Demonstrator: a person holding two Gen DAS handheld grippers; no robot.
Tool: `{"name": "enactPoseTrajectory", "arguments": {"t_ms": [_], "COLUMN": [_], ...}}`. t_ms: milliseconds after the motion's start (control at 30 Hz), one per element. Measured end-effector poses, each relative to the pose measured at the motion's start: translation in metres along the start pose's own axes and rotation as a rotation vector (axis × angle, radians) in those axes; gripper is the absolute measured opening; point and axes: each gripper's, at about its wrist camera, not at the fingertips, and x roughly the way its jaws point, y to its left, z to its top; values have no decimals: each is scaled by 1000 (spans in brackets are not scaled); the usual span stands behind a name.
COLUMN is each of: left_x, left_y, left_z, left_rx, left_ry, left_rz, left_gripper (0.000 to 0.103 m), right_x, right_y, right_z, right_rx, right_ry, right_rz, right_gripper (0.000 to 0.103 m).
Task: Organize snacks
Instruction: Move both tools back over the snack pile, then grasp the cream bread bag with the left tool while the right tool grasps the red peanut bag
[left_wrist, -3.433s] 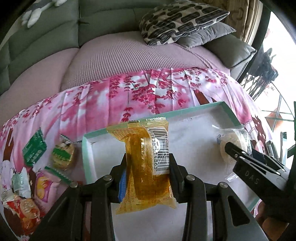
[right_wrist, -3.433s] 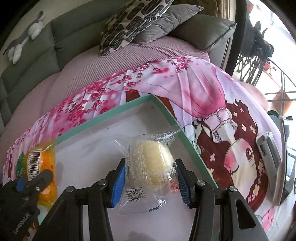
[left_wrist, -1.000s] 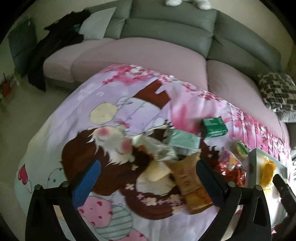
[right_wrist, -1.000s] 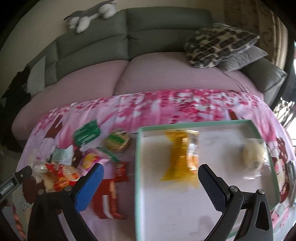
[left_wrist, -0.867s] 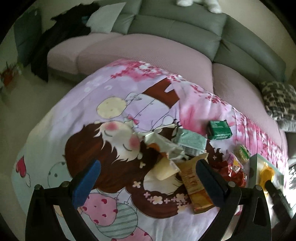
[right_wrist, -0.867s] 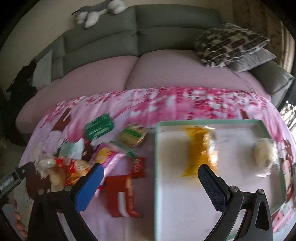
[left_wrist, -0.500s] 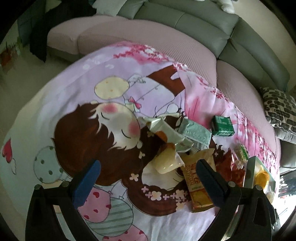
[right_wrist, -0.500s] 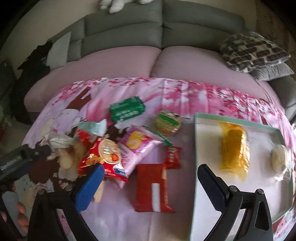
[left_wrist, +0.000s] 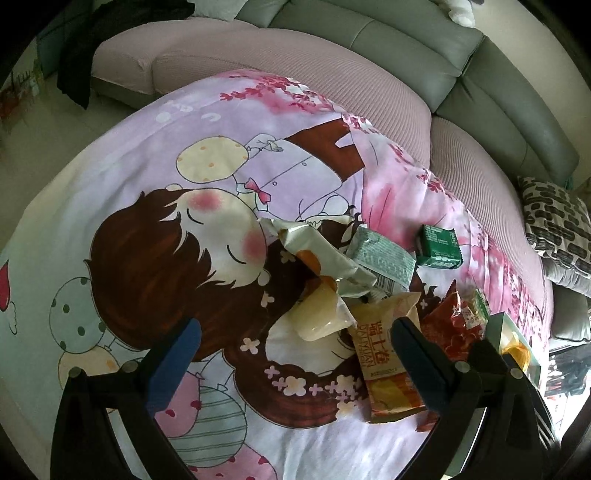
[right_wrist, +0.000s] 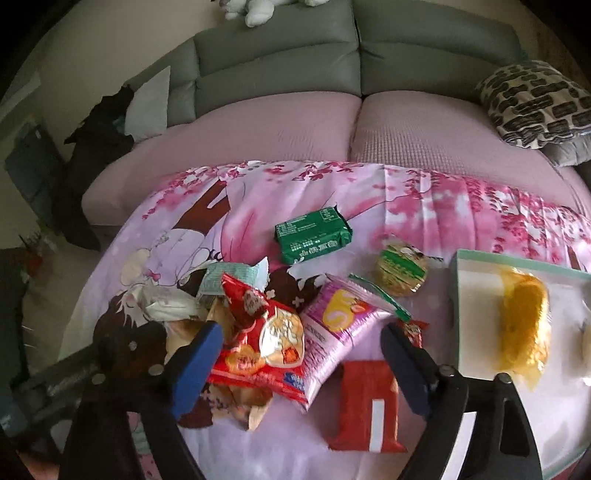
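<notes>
Pink cartoon cloth (left_wrist: 155, 155) carries the loose snack pile (right_wrist: 280, 325); the green-rimmed tray (right_wrist: 455, 317) to the right holds an orange packet (right_wrist: 524, 325). You are between picks: your left tool (left_wrist: 291, 354) and right tool (right_wrist: 301, 350) both hang spread and empty. Next, lower one around a single packet, such as the red bag (right_wrist: 266, 343).

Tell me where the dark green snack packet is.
In the right wrist view, the dark green packet lies on the pink blanket, alone behind the snack pile, up-left of the round green-labelled cake.
</notes>
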Motion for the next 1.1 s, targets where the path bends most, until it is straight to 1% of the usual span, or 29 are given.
{"name": "enactPoseTrajectory", "arguments": {"t_ms": [33,67,200,467,667,967,1100], "left_x": [1,1,4,10,12,13,15], "left_y": [1,1,6,4,-6,-23,-32], "left_z": [0,0,-1,-4,-10,-16,-21], "left_rx": [-6,-11,-33,-40,-30,-26,-24], "left_ry": [2,4,17,45,71,99,119], "left_rz": [5,7,5,-9,-64,-128,-163], "left_gripper": [101,101,101,101,101,101,96], "right_x": [5,9,17,25,19,-14,-31], "right_y": [0,-1,-1,5,-2,-24,-40], "right_z": [0,-1,-6,-18,-21,-27,-27], "right_rx": [7,14,24,-3,6,89,119], "right_ry": [17,26,56,85,89,39,0], "right_rz": [10,20,45,55,50,64,37], "right_gripper": [78,77,76,54,50,49,49]}}
